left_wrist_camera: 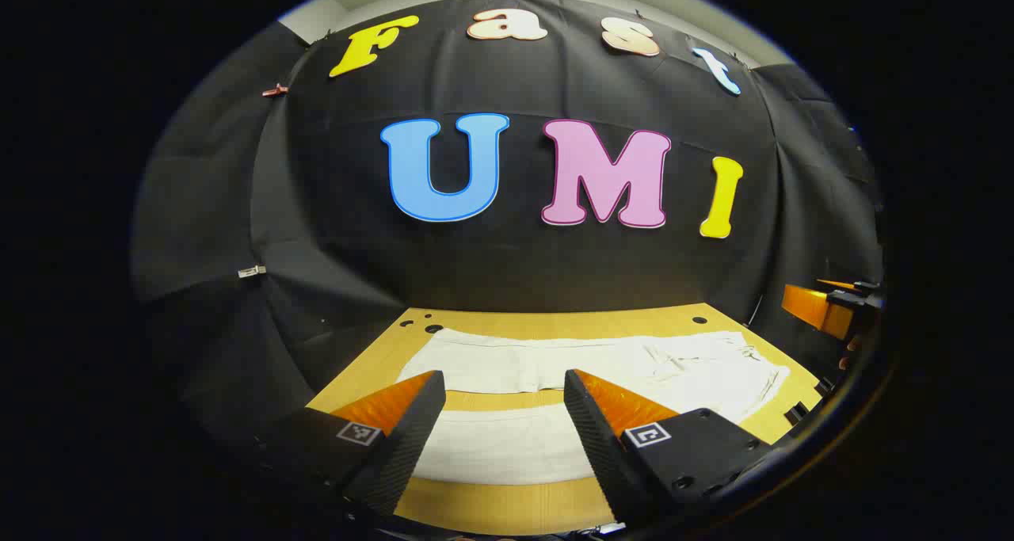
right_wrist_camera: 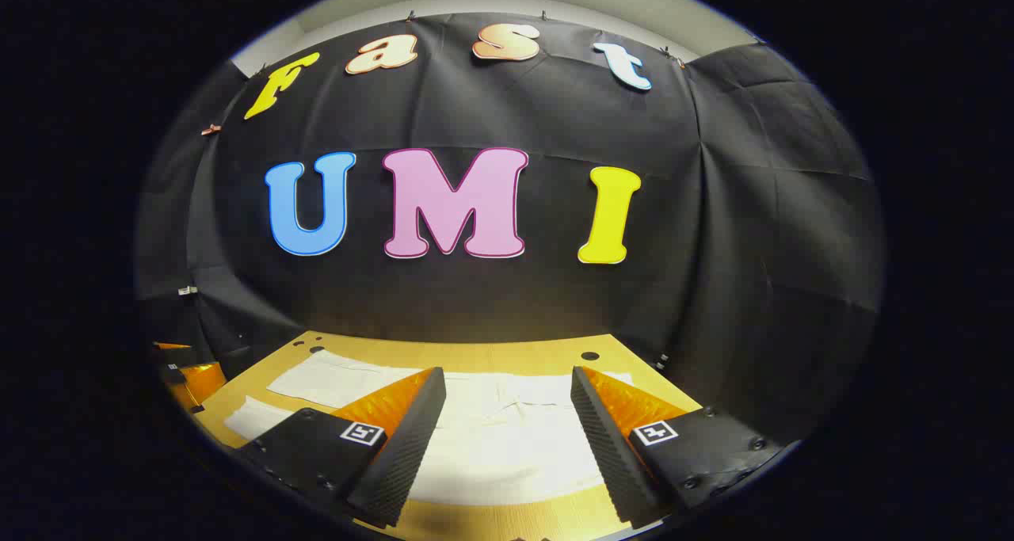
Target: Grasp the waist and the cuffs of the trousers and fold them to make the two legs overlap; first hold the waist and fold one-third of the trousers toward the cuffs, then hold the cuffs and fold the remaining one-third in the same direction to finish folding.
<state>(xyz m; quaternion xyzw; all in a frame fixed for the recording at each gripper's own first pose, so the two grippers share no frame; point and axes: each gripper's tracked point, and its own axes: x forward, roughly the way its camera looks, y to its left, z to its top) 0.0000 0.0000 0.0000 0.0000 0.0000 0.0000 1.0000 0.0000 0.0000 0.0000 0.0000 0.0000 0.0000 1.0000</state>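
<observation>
White trousers (left_wrist_camera: 634,363) lie flat on the wooden table (left_wrist_camera: 554,323). Their two legs spread apart toward the left, with a strip of table between them, and the wrinkled waist end (left_wrist_camera: 737,375) is on the right. My left gripper (left_wrist_camera: 503,376) hovers open over the legs, nothing between its fingers. The right gripper (left_wrist_camera: 832,307) shows at the far right edge of the left gripper view. In the right gripper view, my right gripper (right_wrist_camera: 508,371) stands open above the waist part of the trousers (right_wrist_camera: 507,438). There the left gripper (right_wrist_camera: 182,375) sits at the left edge.
Black cloth walls close in the table at the back and on both sides. Small dark holes (left_wrist_camera: 699,319) mark the tabletop near its far corners. A bare strip of table (right_wrist_camera: 475,355) runs behind the trousers.
</observation>
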